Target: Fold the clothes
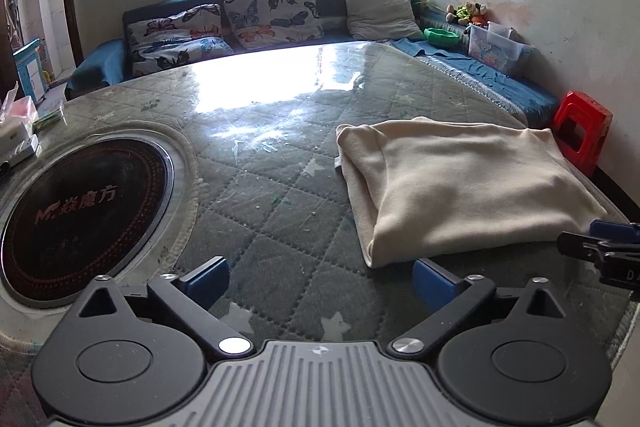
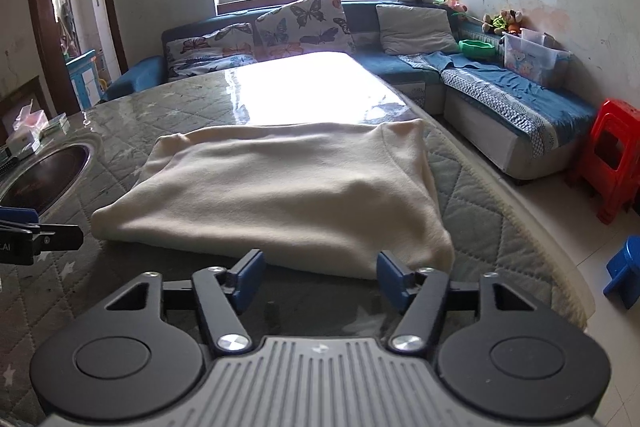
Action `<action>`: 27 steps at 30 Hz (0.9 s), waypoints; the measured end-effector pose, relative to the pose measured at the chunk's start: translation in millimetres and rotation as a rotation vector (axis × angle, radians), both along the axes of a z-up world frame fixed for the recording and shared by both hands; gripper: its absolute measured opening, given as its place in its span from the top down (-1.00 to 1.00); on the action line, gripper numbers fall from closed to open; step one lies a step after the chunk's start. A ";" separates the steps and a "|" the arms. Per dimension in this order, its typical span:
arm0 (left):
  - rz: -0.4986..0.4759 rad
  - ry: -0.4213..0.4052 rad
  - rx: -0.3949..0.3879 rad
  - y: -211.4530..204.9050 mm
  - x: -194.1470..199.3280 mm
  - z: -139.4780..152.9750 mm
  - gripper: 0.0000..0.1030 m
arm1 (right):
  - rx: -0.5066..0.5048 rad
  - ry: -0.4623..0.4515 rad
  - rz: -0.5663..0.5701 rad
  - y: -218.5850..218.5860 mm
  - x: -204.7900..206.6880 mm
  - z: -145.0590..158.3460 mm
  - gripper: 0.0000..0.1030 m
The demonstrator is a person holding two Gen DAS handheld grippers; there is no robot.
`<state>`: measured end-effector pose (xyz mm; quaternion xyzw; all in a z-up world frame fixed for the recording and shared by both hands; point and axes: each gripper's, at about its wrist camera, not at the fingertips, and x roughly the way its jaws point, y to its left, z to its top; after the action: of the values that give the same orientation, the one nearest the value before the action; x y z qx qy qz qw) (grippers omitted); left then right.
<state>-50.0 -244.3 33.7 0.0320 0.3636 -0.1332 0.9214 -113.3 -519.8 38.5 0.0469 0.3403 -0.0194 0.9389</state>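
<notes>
Cream garment lies folded into a thick rectangle on the quilted worktop, at its right side. Both grippers are empty with fingers apart: the right gripper just before the near edge, the left gripper beside the near left corner. I think a one-sided grip could pull the layers open, since the cloth looks soft. On the sofa a clear plastic box stands; its contents I cannot tell.

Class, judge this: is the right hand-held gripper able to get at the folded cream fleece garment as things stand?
Probably yes. The right hand-held gripper is open, directly facing the folded cream fleece garment's near edge, with nothing between them.
</notes>
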 end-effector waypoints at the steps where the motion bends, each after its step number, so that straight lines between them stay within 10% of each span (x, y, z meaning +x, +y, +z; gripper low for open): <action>1: -0.004 -0.004 0.001 -0.8 -2.4 0.6 -1.00 | 0.001 -0.001 0.000 2.6 -1.7 0.2 -0.30; 27: -0.036 -0.055 0.038 -7.6 -45.9 0.2 -1.00 | 0.001 0.006 -0.033 21.6 -30.7 -0.7 -0.74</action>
<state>-95.9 -251.9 33.8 0.0598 0.3399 -0.1420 0.9278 -144.1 -498.2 37.8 0.0528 0.3422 -0.0347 0.9375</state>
